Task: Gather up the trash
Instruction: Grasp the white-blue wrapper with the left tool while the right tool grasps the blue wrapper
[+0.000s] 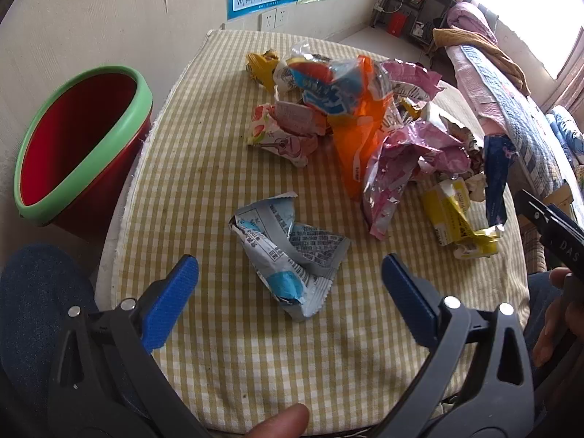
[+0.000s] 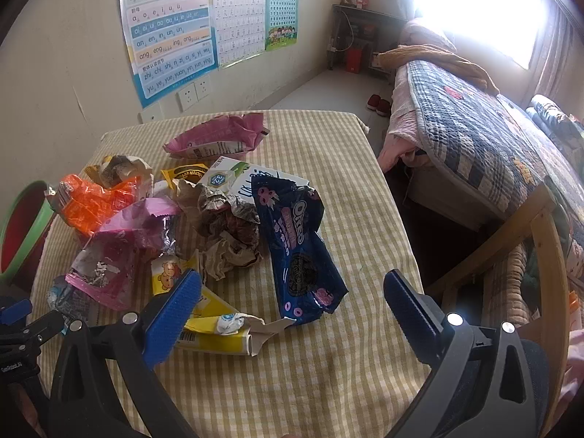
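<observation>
Wrapper (image 1: 288, 259) lies alone on the counter (image 1: 219, 146), right of the bin (image 1: 84, 146). Left gripper (image 1: 290, 284) fingers are spread around it; lower, close, carry to the bin. Right gripper (image 2: 292, 310) is spread, empty.

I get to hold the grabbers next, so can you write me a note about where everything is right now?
Left hand-held gripper: open, empty, aimed at the blue-grey wrapper on the checked table.
Right hand-held gripper: open, empty, near the Oreo bag and yellow carton.
Red bin stands left of the table; what shows of its inside looks empty.
Done: seemingly nothing.
Left: the whole wrapper pile.
</observation>
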{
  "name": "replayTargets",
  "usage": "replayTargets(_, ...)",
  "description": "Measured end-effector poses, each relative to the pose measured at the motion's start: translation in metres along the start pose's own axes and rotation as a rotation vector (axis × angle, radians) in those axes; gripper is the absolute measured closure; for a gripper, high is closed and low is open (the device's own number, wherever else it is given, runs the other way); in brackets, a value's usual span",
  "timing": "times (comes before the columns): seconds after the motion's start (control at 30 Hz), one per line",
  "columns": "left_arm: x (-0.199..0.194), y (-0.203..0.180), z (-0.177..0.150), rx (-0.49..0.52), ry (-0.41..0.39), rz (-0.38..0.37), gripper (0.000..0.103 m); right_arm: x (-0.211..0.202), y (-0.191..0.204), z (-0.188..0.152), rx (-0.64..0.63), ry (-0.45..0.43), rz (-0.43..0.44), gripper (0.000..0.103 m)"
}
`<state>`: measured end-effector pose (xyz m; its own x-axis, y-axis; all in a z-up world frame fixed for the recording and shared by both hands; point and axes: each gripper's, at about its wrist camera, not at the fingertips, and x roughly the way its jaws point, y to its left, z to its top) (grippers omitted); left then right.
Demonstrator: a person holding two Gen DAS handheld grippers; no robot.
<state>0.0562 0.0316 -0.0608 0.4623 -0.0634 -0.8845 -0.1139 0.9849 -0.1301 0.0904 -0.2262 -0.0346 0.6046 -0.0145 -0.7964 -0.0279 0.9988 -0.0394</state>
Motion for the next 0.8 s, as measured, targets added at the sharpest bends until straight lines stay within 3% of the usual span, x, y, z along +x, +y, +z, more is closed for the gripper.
replayTargets(0.17, 0.012, 0.002, 0.003, -0.015, 0.051, -0.011, 0.004, 0.025, -0.004, 0.001, -0.010, 0.046, -0.003, 0.007)
replayTargets(0.37, 0.030, 0.005, 0.006, -0.026, 0.084, 0.008, 0.010, 0.046, -0.010, 0.005, -0.010, 0.084, -0.003, 0.014)
replayTargets(0.43, 0.036, 0.005, 0.007, -0.032, 0.095, 0.014, 0.021, 0.051, -0.011, 0.006, -0.013, 0.099, -0.001, 0.018)
replayTargets(0.6, 0.041, 0.002, 0.005, -0.019, 0.097, 0.008, 0.039, 0.066, -0.014, 0.005, -0.013, 0.141, 0.015, 0.047)
replayTargets(0.73, 0.038, -0.004, 0.004, 0.003, 0.085, -0.013, 0.064, 0.071, -0.023, 0.001, 0.021, 0.150, 0.062, 0.058)
replayTargets(0.8, 0.037, -0.005, 0.003, 0.007, 0.081, -0.032, 0.069, 0.066, -0.025, 0.000, 0.029, 0.139, 0.069, 0.068)
